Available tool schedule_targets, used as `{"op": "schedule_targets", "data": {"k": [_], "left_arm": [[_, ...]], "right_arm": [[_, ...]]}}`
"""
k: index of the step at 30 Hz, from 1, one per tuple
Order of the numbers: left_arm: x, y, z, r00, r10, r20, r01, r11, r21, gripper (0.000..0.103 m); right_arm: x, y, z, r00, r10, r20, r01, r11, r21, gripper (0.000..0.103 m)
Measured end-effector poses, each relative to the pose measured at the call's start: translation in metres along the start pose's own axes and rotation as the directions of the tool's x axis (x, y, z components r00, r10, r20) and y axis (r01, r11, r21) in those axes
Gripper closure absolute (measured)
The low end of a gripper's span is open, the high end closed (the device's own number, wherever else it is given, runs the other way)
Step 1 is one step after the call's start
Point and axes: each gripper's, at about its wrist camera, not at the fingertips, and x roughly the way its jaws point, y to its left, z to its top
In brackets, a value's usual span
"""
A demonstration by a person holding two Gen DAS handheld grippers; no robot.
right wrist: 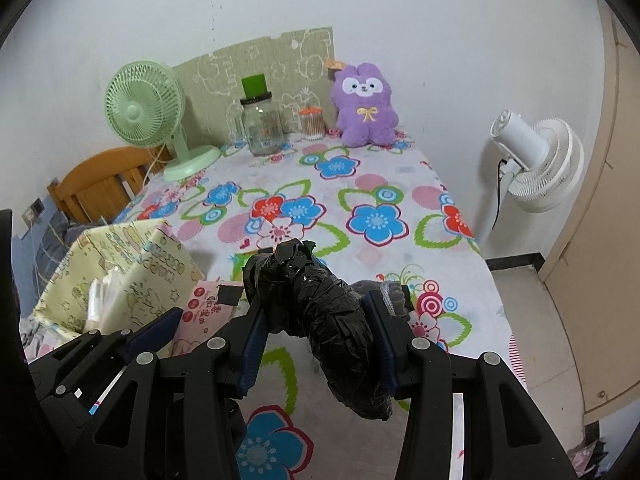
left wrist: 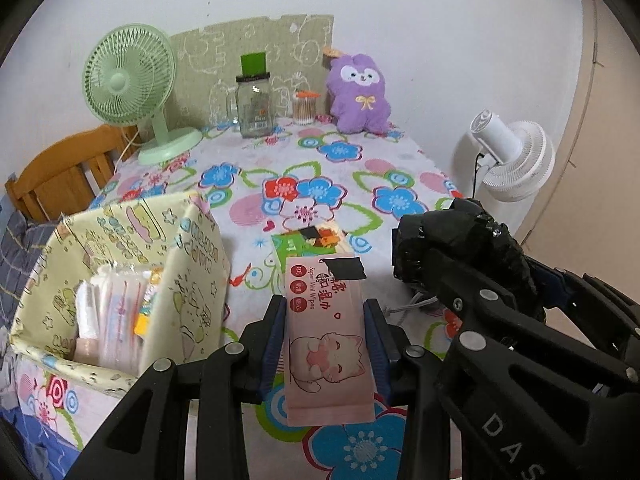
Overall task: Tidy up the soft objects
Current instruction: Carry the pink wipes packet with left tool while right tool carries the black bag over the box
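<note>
My left gripper (left wrist: pixel 325 308) is shut on a pink pack of wet wipes (left wrist: pixel 326 344) with a cat drawing, held above the flowered tablecloth. Just left of it stands a pale yellow fabric storage box (left wrist: pixel 120 280) with several soft packs inside. My right gripper (right wrist: pixel 316 312) is shut on a black crinkled plastic bundle (right wrist: pixel 320 320), lifted off the table; it also shows at the right of the left wrist view (left wrist: pixel 460 248). A green and orange packet (left wrist: pixel 308 240) lies on the cloth beyond the wipes. A grey soft item (right wrist: pixel 394 294) lies under the right fingers.
At the table's far end stand a green desk fan (left wrist: pixel 128 80), a glass jar (left wrist: pixel 254 108), a cotton-swab tub (left wrist: pixel 305 108) and a purple plush toy (left wrist: pixel 360 96). A white floor fan (right wrist: pixel 536 160) stands off the right edge. A wooden chair (left wrist: pixel 60 172) is at the left.
</note>
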Motion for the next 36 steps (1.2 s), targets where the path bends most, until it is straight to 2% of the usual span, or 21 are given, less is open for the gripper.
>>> {"op": "schedule_targets", "data": {"k": [19, 36], "left_arm": [[-0.054, 0.001, 0.021, 0.995, -0.035, 0.096, 0.03, 0.998, 0.052, 0.064], [-0.071, 0.036, 0.033, 0.991, -0.04, 0.131, 0.029, 0.996, 0.081, 0.064]], "right_arm": [[-0.057, 0.013, 0.023, 0.997, -0.009, 0.082, 0.01, 1.0, -0.017, 0.052], [-0.066, 0.051, 0.034, 0.993, 0.003, 0.116, 0.0, 1.0, -0.022, 0.052]]}}
